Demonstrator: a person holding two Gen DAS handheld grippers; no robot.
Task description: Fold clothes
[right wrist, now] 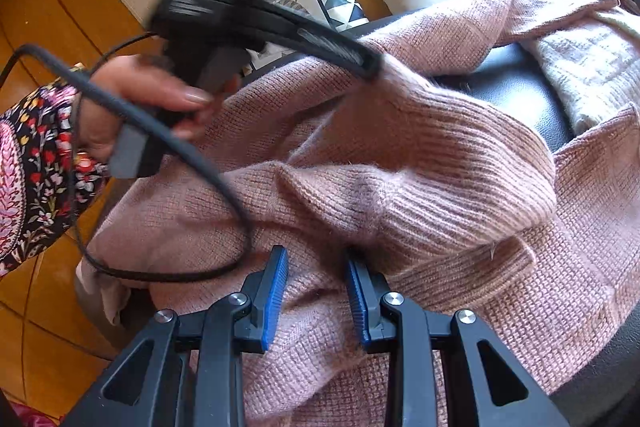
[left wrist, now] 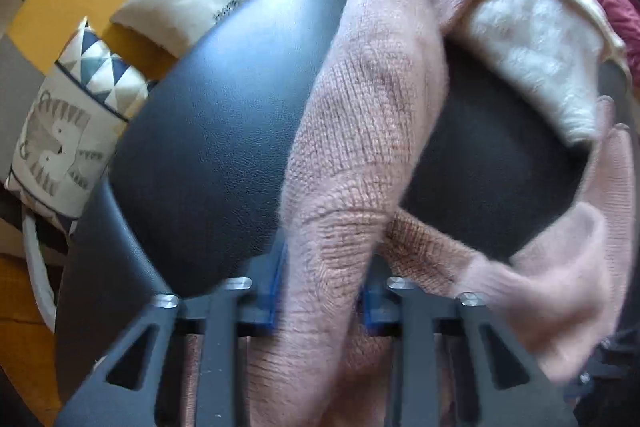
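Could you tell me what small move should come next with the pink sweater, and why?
Probably draw the left gripper toward the sweater's middle, folding the sleeve it pinches across the body. The pink knit sweater lies bunched on the dark seat, the right gripper shut on a fold, so one side is anchored.

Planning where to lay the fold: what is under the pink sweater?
The pink sweater lies on a dark leather seat, partly over a cream knit. What lies beneath its middle is covered.
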